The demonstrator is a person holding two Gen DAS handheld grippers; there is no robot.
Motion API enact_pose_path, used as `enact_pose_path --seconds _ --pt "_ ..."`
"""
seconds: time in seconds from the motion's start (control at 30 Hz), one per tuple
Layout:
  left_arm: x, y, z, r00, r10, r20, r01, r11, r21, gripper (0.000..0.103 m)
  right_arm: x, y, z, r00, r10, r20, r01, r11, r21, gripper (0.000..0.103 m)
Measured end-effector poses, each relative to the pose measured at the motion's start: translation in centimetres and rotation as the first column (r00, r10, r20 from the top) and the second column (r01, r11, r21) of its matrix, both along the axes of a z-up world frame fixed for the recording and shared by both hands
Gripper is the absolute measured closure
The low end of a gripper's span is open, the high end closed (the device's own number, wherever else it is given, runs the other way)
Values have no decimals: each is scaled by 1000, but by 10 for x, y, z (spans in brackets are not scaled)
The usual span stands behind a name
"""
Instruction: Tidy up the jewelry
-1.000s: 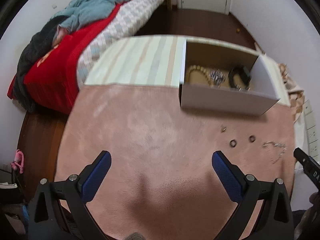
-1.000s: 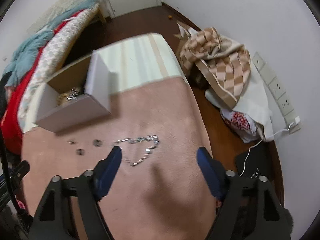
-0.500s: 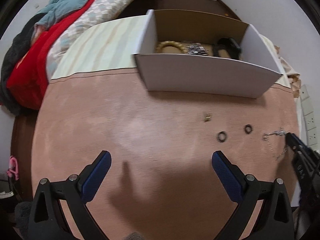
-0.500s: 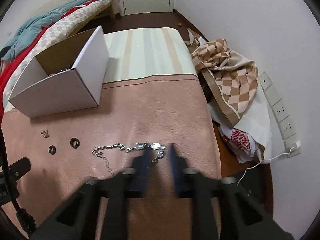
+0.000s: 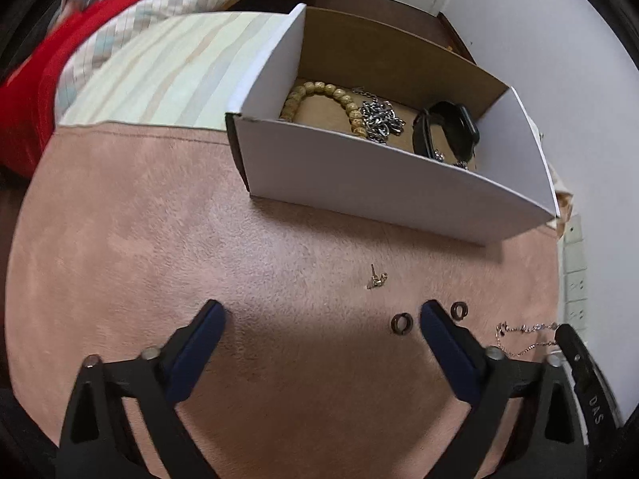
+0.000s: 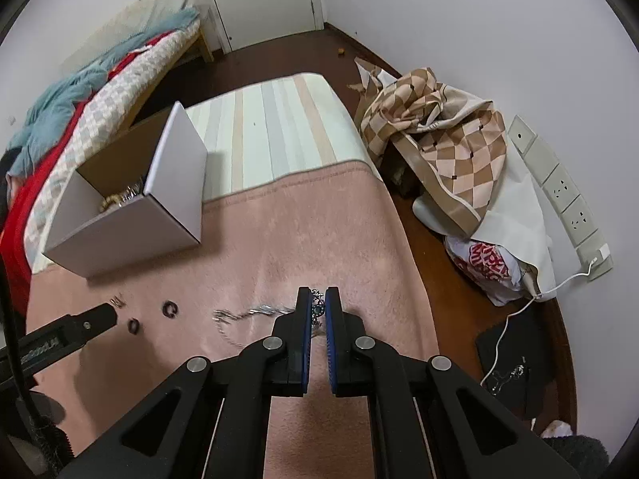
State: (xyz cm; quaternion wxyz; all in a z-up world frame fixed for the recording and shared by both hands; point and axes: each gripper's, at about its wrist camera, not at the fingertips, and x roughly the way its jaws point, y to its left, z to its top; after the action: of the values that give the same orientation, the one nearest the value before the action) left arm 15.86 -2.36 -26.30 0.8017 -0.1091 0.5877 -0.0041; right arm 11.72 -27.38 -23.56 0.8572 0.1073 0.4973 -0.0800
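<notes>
- Jewelry lies scattered on a pink blanket (image 5: 167,215) spread over a table, with more already gathered in an open white cardboard box (image 5: 383,183) at the far edge.
- Inside the box: a tan beaded bracelet (image 5: 323,99), a tangled heap of silver chain (image 5: 379,119) and a black watch-like band (image 5: 443,131) (its clasp end is hidden by the box wall).
- Loose on the blanket in front of the box: a small gold-coloured earring (image 5: 376,279), and two dark rings, one (image 5: 400,322) just left of the left gripper's right finger and the other (image 5: 458,310) just right of it.
- A thin silver bracelet (image 6: 255,313) with small linked stones trails across the blanket near the right edge, its fine chain end curling toward the viewer.
- The right gripper (image 6: 318,303) has its blue pads drawn narrow, pinched on a stone link of the silver bracelet; the rest of the chain lies flat on the cloth.
- The left gripper (image 5: 319,319) hangs over the blanket with its fingers spread wide, gripping nothing.
- Beyond the table: a bed (image 6: 80,92) with red and teal covers, and a checked cloth (image 6: 439,139) heaped on the floor by the wall sockets (image 6: 559,187).
</notes>
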Motion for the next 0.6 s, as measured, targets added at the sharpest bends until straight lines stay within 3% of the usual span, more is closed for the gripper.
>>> enact_pose_path --seconds 0.13,0.27,0.37,0.43,0.6 --pt "3 -5 -1 1000 -20 11 20 1000 8 21 1 5 -1 1000 4 -4 -4 1000 2 96" --pt "8 -16 0 998 -50 31 49 998 40 36 1 4 -6 1000 0 -19 0 1000 6 101" --pt "10 -24 2 995 -84 58 80 994 74 64 0 4 -8 1000 -4 -28 4 1000 2 101" --pt "11 -29 3 991 -110 73 104 991 80 92 0 3 -9 1000 -5 -30 5 1000 1 101" --pt "11 -20 6 991 -111 78 109 994 32 101 -1 1 -2 1000 -9 -14 9 1000 26 101"
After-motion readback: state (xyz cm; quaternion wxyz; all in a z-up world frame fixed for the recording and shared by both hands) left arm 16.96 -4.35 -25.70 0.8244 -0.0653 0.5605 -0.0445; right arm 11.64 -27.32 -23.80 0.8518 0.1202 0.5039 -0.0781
